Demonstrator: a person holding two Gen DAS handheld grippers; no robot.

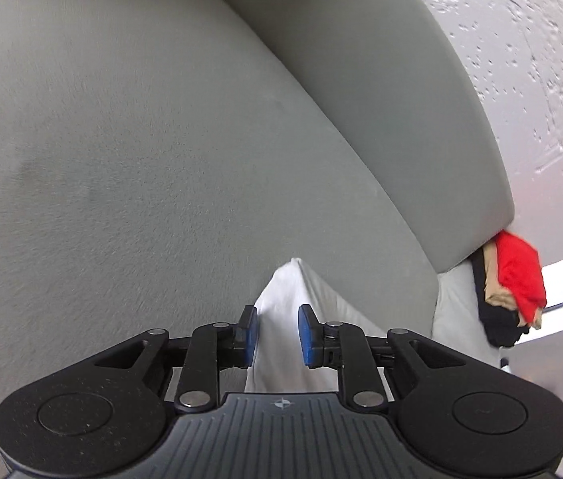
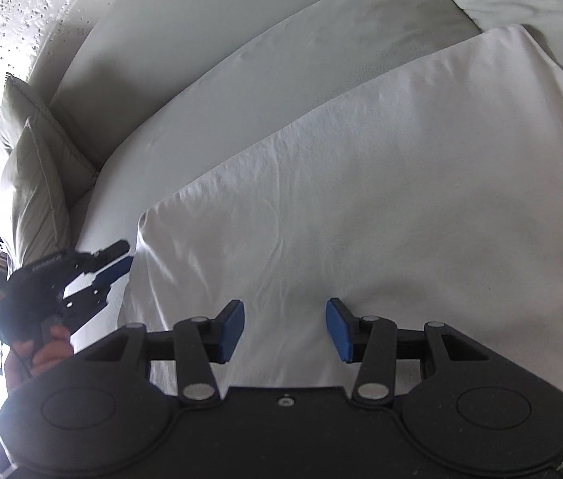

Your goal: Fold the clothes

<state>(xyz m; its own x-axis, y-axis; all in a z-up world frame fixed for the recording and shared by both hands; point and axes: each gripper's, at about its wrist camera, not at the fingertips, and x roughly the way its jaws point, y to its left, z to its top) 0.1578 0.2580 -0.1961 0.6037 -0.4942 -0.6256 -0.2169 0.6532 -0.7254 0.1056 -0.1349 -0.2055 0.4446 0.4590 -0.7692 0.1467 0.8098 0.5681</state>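
I held the left gripper (image 1: 277,329) spread around the white garment's (image 2: 361,199) left corner, ready to pinch, while the right gripper (image 2: 285,329) hovered spread over its near edge on the grey sofa seat (image 1: 141,139).

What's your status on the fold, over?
Left gripper open, straddling a corner of the white garment. Right gripper open above it. Nothing in the way.

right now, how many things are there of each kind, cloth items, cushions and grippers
white garment: 1
stacked clothes, red on top: 1 pile
throw cushions: 2
hand-held gripper: 2, left and right
total: 6
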